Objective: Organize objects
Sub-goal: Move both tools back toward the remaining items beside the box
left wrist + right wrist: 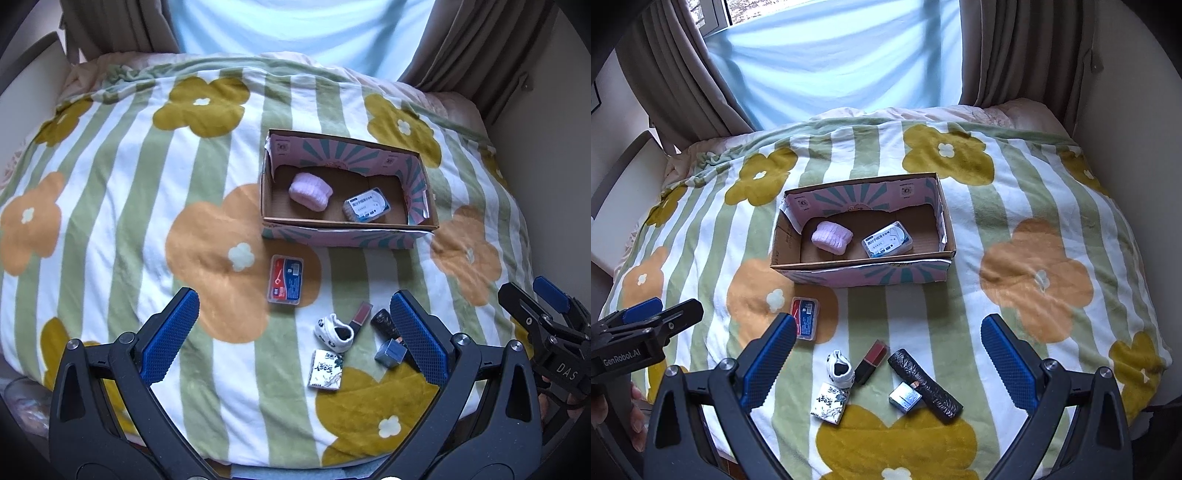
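Your cardboard box (862, 267) sits open near the middle of the bed, on the flowered blanket (1034, 206). Inside it lie a pink rolled cloth (832, 237) toward 9 o'clock and a white-and-blue packet (886, 244) toward 3 o'clock, just apart. Outside, at the box's 7 o'clock, lies a red floss-pick case (805, 317). Nearer you, a loose cluster: a small white sock (840, 368), a dark red lipstick (871, 361), a black roll (925, 384), a small blue-grey box (905, 397) touching that roll, and a printed tissue pack (829, 402). Your right gripper (888, 365) hovers over this cluster, jaws spread wide and holding nothing. Your left gripper (295, 334) likewise hangs wide open and empty.
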Tool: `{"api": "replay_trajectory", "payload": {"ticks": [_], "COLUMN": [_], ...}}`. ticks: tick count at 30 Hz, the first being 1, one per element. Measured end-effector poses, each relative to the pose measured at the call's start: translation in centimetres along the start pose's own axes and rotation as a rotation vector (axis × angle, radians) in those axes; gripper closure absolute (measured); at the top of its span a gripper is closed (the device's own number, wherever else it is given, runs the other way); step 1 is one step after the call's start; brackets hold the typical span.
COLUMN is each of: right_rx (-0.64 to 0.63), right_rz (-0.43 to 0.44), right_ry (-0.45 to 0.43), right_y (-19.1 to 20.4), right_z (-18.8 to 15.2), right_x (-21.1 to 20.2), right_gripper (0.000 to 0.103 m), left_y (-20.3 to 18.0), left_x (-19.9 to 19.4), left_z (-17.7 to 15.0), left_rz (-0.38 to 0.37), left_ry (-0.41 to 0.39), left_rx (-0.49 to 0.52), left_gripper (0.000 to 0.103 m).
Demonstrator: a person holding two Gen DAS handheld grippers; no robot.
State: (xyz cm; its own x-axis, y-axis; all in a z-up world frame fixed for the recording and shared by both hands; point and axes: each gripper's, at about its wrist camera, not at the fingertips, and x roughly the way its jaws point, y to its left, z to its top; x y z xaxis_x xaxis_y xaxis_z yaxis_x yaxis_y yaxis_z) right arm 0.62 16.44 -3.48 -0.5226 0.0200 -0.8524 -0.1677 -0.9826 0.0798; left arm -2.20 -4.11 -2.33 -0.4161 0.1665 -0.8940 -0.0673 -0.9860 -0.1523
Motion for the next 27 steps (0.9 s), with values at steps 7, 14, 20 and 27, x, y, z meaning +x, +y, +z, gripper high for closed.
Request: {"api": "replay_trajectory", "payload": {"ticks": [7, 14, 20, 27], "right_rx": [0.073, 0.17, 0.231, 0.323], "right_rz": [-0.047, -0.101, -0.192, -0.232], "right_ry": [0.005, 0.017, 0.012, 0.05], "right_y": [-0.3, -0.5, -0.7, -1.2], "right_z": [-1.9, -5.1, -8.0, -11.7], "right_x": [0.8, 2.9, 4.6, 8.0], "right_gripper": [0.003, 0.004, 0.004, 0.004], "left_y": [0.3, 0.7, 0.5, 0.3], "left_x": [1.6, 4.7, 8.1, 13.4], "left_z": [0.0, -0.4, -0.4, -0.8], "left_rz": [0.024, 0.02, 0.038, 0.024], "left_ry": [0.01, 0.017, 0.013, 0.044], "left_rx": [0.014, 0.053, 0.093, 0.13], "left_gripper": [0.0, 0.0, 0.001, 0.001]}}
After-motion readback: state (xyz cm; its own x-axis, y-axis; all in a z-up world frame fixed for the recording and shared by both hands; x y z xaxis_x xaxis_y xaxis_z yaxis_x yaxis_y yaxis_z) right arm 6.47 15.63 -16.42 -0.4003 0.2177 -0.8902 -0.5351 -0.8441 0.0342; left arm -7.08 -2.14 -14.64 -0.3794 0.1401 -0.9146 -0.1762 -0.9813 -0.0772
